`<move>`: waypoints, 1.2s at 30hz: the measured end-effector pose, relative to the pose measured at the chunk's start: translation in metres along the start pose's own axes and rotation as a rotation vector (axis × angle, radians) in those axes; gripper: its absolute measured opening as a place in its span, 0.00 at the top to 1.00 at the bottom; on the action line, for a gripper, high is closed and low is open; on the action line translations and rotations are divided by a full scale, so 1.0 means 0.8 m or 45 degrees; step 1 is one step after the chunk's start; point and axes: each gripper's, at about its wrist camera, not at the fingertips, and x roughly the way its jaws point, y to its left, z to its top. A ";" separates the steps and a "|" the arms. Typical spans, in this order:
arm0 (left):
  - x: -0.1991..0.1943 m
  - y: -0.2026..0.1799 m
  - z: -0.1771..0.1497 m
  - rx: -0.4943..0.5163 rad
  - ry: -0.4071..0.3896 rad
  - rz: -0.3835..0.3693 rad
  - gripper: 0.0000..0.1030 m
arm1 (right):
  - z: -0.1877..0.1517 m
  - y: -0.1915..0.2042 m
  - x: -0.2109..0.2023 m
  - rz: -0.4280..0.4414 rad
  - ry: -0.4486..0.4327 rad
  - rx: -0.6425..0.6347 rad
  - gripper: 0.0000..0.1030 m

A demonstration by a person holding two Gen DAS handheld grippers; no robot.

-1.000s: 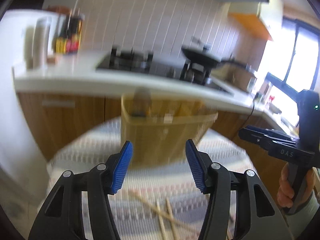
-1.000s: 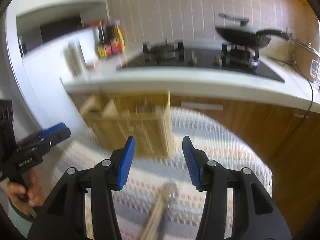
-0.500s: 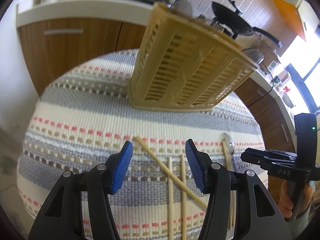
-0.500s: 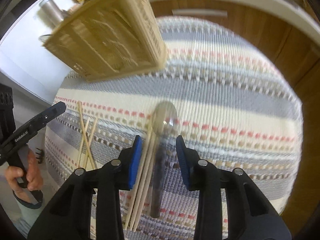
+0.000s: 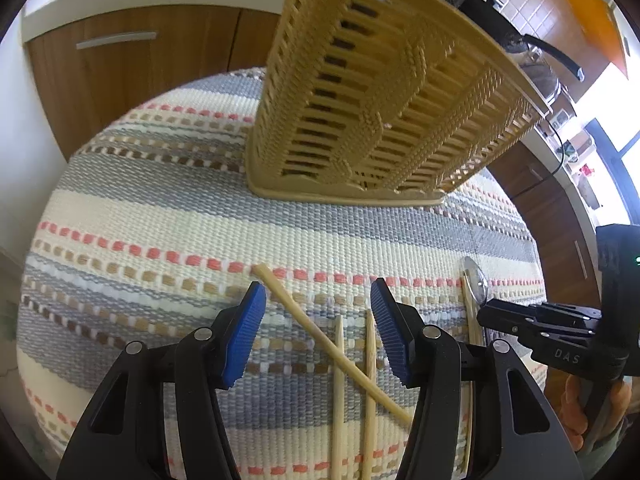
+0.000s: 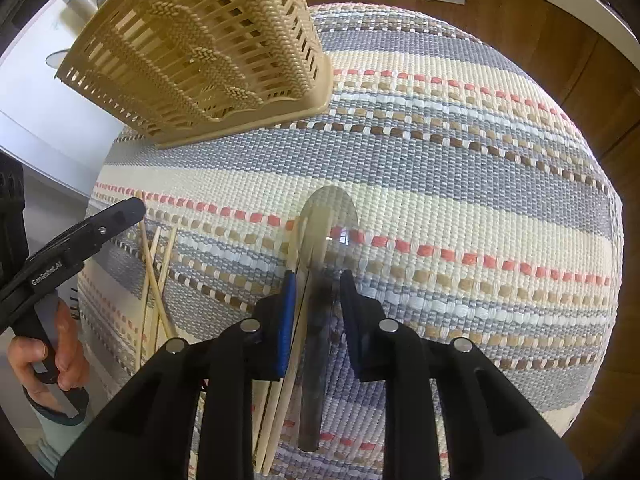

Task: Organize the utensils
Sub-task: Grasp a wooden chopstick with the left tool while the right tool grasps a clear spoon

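**Q:** so what are both tongs doing right now?

**Me:** My right tongs [image 6: 318,296] point steeply down and the jaws are closing, already narrow, around the dark handle of the spoon [image 6: 320,264]. One chopstick [image 6: 294,320] sits in there too, against the left blue pad. I can't tell whether the pads are pressing yet. My left tongs [image 5: 318,320] are about half open over three loose chopsticks [image 5: 340,360] that cross each other, holding nothing.

**Q:** and where's the other stuff?

**Me:** Everything's lying flat on the striped woven cloth [image 6: 460,184] covering the table. The tan slotted utensil basket [image 5: 380,92] stands further back on that cloth, well apart from the spoon. Wooden cabinets [image 5: 132,64] are behind it.
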 end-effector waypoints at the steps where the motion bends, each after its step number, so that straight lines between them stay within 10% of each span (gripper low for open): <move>1: 0.003 -0.003 0.000 0.007 0.010 0.001 0.54 | 0.000 0.003 0.001 -0.014 -0.002 -0.010 0.84; 12: 0.029 -0.065 -0.015 0.210 0.014 0.186 0.96 | -0.010 0.028 0.012 -0.017 -0.027 -0.083 0.96; 25: -0.025 -0.037 -0.021 0.205 -0.062 0.081 0.97 | -0.010 0.010 -0.018 0.072 -0.121 -0.037 0.99; 36: -0.027 0.005 -0.020 0.196 -0.014 0.052 0.97 | -0.008 0.014 -0.006 0.153 -0.013 -0.042 0.79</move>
